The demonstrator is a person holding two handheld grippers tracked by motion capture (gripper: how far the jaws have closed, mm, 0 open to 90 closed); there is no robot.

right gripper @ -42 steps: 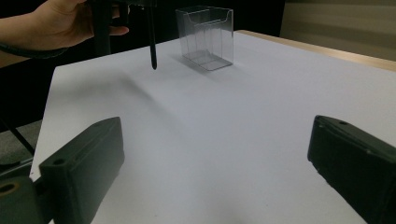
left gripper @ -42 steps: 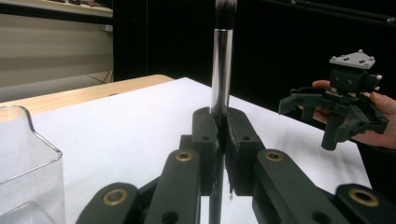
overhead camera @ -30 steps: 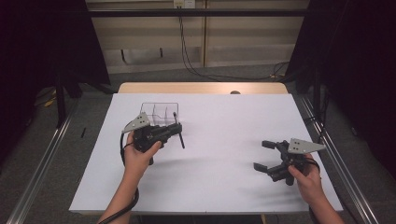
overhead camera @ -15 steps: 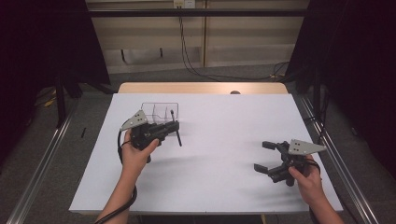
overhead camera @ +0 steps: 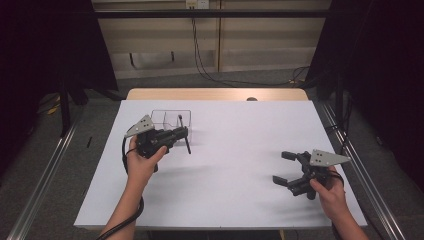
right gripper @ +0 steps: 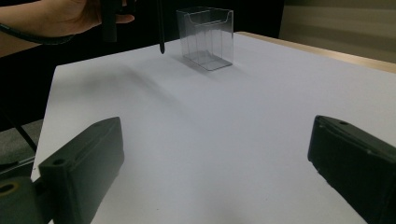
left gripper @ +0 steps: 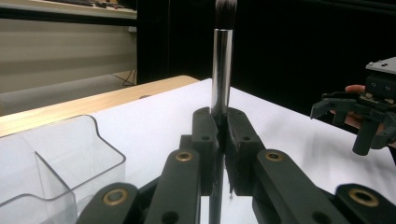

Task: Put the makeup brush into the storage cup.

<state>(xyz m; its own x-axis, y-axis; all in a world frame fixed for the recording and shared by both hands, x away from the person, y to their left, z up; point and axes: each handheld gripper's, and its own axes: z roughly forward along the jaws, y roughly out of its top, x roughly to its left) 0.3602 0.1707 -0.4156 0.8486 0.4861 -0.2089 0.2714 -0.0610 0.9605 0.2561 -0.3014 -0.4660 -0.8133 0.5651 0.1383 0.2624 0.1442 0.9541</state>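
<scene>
The jaws of the left gripper (left gripper: 218, 122) are clenched on a brush (left gripper: 221, 65), gripping its handle so that, in the left gripper view, the shiny metal sleeve and dark bristle tuft rise above the pads while the thin black handle runs down between them. In the high view the left gripper (overhead camera: 184, 133) is held above the tabletop (overhead camera: 240, 185) at its left side, and the brush (overhead camera: 184, 135) crosses the jaw tips, its handle end slanting toward the near side. The brush is clear of the surface; in the right gripper view the dark handle tip (right gripper: 160, 28) hangs above the white sheet, just left of the box.

Just beyond the left gripper stands a clear plastic box (overhead camera: 171, 118) with an inner divider, upright on the tabletop; in the left gripper view its wall (left gripper: 56, 154) shows at lower left, close beside the jaws.

The jaws of the right gripper (overhead camera: 283, 167) are released, spread wide with nothing between them; in the right gripper view the two black pads (right gripper: 88, 163) stand far apart over bare white sheet. That gripper is held low at the near right of the tabletop, well apart from the brush and box, and shows at far right in the left gripper view (left gripper: 336, 111).
</scene>
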